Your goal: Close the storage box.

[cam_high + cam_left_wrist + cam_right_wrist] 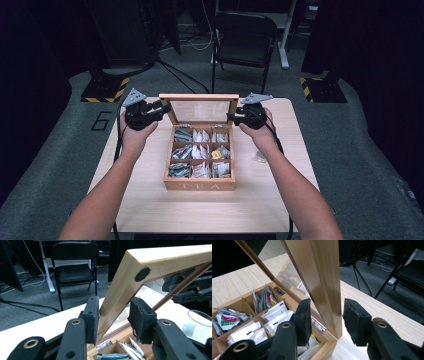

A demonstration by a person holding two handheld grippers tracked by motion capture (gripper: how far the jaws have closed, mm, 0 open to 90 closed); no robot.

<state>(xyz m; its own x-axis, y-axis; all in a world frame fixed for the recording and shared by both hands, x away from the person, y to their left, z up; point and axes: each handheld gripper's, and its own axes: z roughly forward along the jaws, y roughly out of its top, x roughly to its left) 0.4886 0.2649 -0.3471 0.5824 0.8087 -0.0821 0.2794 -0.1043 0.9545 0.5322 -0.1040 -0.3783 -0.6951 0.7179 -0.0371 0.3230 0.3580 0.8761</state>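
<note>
A wooden tea box (200, 185) marked TEA sits mid-table with its glass-paned lid (199, 97) standing up at the back. Tea bags (200, 152) fill its compartments. My left gripper (165, 106) is at the lid's left side; in the left gripper view its pads (93, 320) press on the lid's wooden frame (160, 260), so my left gripper (113, 307) is shut on it. My right gripper (232, 117) is at the lid's right side. In the right gripper view the lid frame (317, 270) passes between the jaws of my right gripper (327, 307) with small gaps, so it is open.
The light wooden table (150, 200) has bare room in front of the box and to both sides. A small clear object (260, 156) lies right of the box by my right wrist. A black folding chair (245, 35) stands on the floor beyond the far edge.
</note>
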